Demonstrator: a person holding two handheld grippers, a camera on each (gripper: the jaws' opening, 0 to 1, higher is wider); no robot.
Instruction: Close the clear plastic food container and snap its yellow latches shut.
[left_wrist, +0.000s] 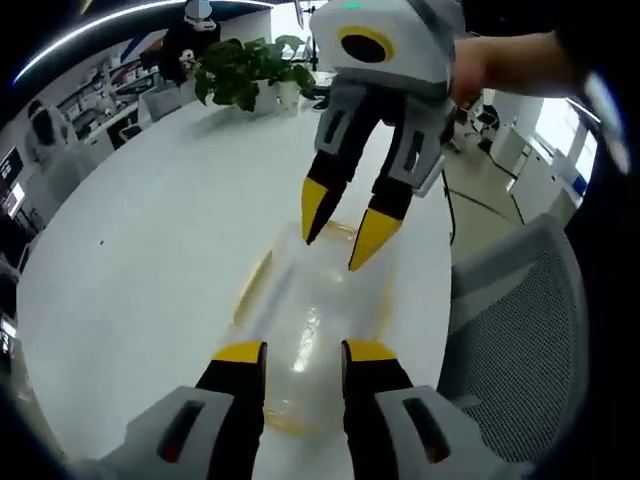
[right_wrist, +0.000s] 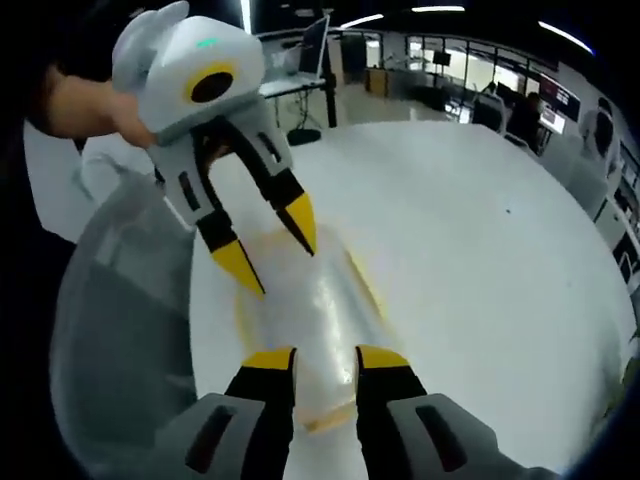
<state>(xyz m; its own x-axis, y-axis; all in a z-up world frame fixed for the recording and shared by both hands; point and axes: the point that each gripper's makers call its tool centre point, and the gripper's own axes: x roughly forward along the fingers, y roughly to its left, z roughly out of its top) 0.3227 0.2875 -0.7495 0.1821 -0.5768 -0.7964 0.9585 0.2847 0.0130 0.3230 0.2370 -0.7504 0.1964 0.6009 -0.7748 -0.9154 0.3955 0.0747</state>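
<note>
The left claw (left_wrist: 303, 352) stands parted, its yellow tips over the near end of the container (left_wrist: 305, 320), holding nothing. The right claw (right_wrist: 325, 358) is parted too, tips at the container's opposite end, empty. Between the claws the container is clear, glossy, oblong plastic with yellow latches (left_wrist: 252, 280) along its sides. Under it lies a smooth white bench (left_wrist: 140, 230); beside it a grey mesh chair (left_wrist: 530, 320).

Left gripper view: close above the container (left_wrist: 310, 320), facing the right gripper (left_wrist: 345, 235) upper centre. Right gripper view: opposite end, facing back. Shared: container, white table (left_wrist: 140, 270).
</note>
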